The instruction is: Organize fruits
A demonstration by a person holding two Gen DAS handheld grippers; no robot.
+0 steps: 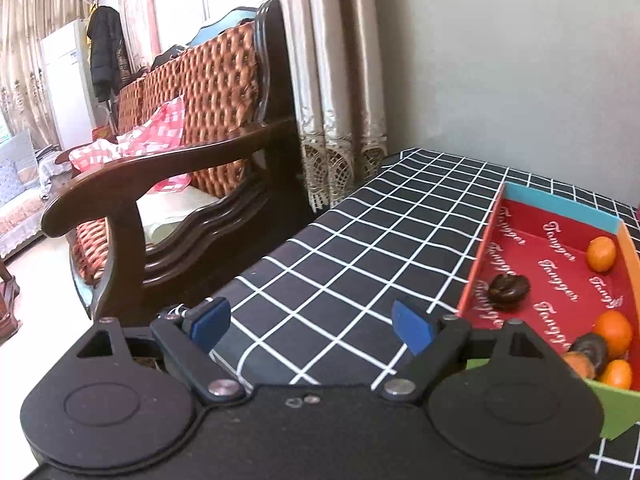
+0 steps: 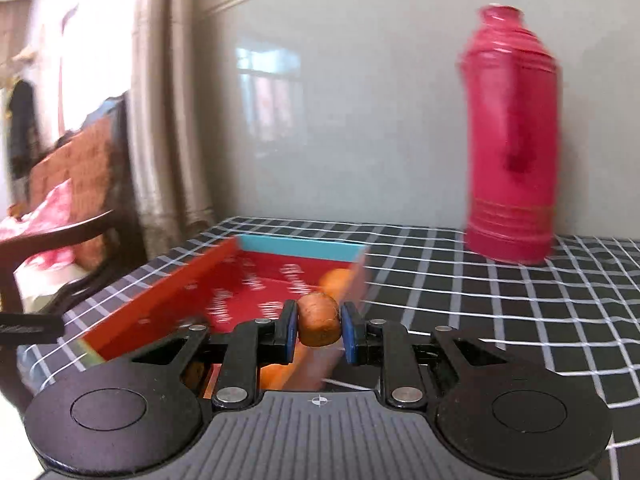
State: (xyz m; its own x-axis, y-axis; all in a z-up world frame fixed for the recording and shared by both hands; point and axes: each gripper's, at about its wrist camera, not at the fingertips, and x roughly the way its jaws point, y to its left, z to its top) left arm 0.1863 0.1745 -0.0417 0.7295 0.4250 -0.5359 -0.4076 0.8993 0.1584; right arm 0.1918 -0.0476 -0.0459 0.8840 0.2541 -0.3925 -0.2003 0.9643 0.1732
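A red cardboard tray with a blue far wall lies on the checked tablecloth. It holds three oranges, a dark round fruit and another dark fruit at the near end. My left gripper is open and empty above the cloth, left of the tray. My right gripper is shut on a brownish-orange round fruit, held above the tray's near right edge. An orange shows in the tray beyond it. The right wrist view is blurred.
A tall red thermos stands on the table at the back right by the wall. A wooden sofa with orange cushions stands left of the table. Curtains hang behind the table's left end.
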